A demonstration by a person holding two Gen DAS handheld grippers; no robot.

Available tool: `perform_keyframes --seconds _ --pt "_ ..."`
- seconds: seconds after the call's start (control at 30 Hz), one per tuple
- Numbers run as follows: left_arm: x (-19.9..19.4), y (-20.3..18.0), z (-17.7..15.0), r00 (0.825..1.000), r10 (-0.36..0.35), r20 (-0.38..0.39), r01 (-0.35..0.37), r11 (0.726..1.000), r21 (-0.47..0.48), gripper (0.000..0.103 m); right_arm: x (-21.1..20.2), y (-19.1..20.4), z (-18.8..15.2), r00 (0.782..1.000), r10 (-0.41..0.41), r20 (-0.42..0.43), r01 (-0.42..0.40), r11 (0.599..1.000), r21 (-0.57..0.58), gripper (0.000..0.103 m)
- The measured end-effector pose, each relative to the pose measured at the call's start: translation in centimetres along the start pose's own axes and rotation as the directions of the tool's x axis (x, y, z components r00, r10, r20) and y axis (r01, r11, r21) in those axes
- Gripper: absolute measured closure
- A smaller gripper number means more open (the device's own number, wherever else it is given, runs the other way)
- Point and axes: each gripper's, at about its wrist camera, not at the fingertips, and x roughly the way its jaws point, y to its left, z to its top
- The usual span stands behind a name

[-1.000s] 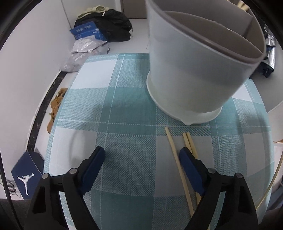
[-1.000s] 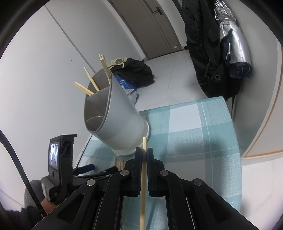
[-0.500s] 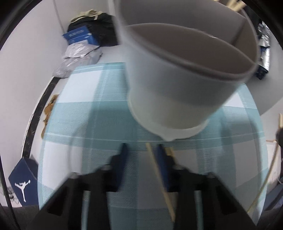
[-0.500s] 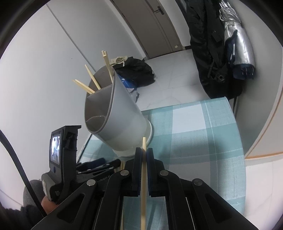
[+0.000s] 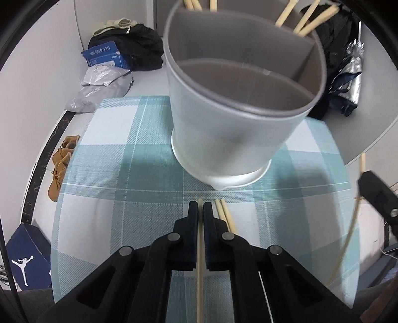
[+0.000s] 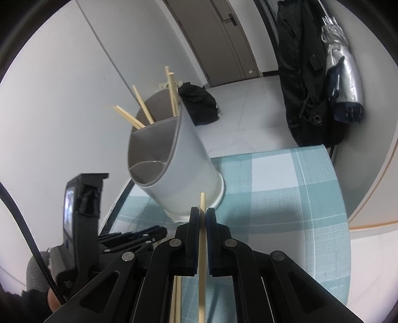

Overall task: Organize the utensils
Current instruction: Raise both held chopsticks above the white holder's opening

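Left wrist view, tongs pinching chopstick, holder beyond

You see a teal-and-white checked tablecloth; at twelve o'clock on it a pale grey utensil holder on a white base, taupe inside. Pale wooden chopsticks stand in it. A navy box at eight o'clock bears a white figure.
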Motion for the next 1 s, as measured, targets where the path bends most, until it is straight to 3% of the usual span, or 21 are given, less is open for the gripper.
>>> perform_keyframes --seconds 0.4,1.0 --pt "-4.9 0.4 0.3 0.980 -0.134 0.146 0.138 0.990 -0.020 0.102 -2.6 2.2 -1.1 0.998 -0.031 0.061 0.033 0.999 -0.035 0.099" --pt "-9.9 -1.4 -0.7 0.964 -0.152 0.219 0.144 0.988 0.053 0.102 -6.1 3.2 -1.9 0.985 -0.058 0.159 0.064 0.998 -0.027 0.099"
